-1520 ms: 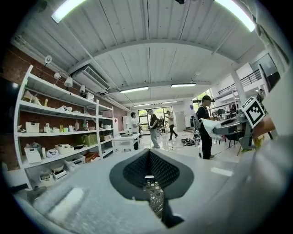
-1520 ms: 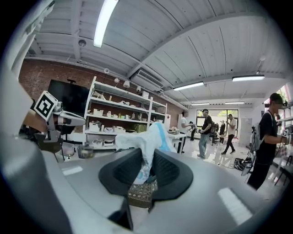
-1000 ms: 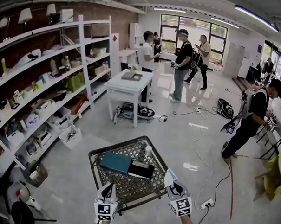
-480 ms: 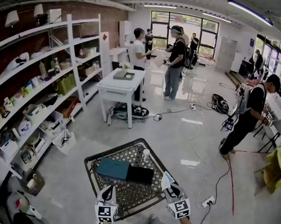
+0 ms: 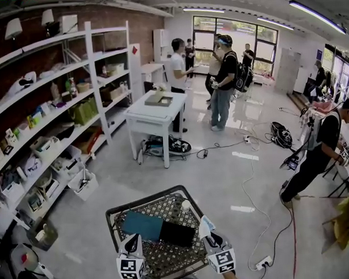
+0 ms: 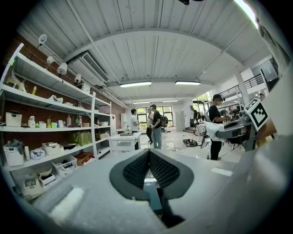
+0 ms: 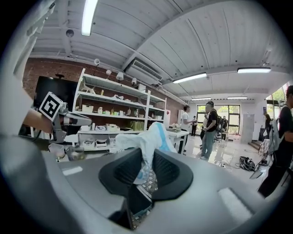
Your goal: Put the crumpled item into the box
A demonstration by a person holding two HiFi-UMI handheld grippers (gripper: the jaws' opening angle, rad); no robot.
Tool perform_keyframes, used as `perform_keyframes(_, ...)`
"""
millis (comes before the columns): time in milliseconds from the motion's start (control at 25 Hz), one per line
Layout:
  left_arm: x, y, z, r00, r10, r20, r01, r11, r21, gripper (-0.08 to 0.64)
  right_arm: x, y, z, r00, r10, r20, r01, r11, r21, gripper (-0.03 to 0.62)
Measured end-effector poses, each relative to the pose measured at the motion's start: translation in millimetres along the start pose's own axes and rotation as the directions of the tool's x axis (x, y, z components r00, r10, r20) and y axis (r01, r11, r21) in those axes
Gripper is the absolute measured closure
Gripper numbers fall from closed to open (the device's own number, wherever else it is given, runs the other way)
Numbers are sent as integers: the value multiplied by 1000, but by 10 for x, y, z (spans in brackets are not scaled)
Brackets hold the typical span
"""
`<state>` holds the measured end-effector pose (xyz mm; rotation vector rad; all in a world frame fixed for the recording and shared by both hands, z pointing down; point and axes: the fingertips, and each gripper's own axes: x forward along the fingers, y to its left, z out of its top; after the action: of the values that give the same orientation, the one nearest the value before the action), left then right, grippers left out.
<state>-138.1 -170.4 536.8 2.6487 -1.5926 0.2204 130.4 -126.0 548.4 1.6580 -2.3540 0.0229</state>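
Observation:
A small table with a patterned mesh top (image 5: 162,255) stands right below me. On it lie a teal box (image 5: 142,224) and, touching its right side, a black box (image 5: 177,233). My right gripper (image 5: 206,232) hovers over the table's near right part, shut on a crumpled white-and-blue item (image 5: 205,224). In the right gripper view the crumpled item (image 7: 147,137) sticks up from between the pads (image 7: 126,170), with the black box (image 7: 137,203) below. My left gripper (image 5: 132,239) hangs over the near left part, jaws shut and empty (image 6: 148,154), the teal box (image 6: 152,197) beneath it.
A white cup (image 5: 185,205) stands at the table's far right corner. Shelving (image 5: 53,130) full of goods lines the left wall. Farther ahead are a white table (image 5: 157,111) and several people. Cables and a power strip (image 5: 262,264) lie on the floor to the right.
The head view has shifted, so the table sits lower in frame. Both grippers stay over its near edge, a little closer together. The right one still holds the crumpled item.

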Motion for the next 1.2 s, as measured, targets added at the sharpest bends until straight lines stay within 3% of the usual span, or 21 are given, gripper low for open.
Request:
perform_keyframes(600,965,429,178,985,163,-51,-162,986,23,555,1237,-776,221,991,130,23,-130,992,2,520)
perform_keyframes(1200,1349,503,53,963,244,-115,-240,969,52,555,1939,-875,28,965,262,5,-262,964,35,520)
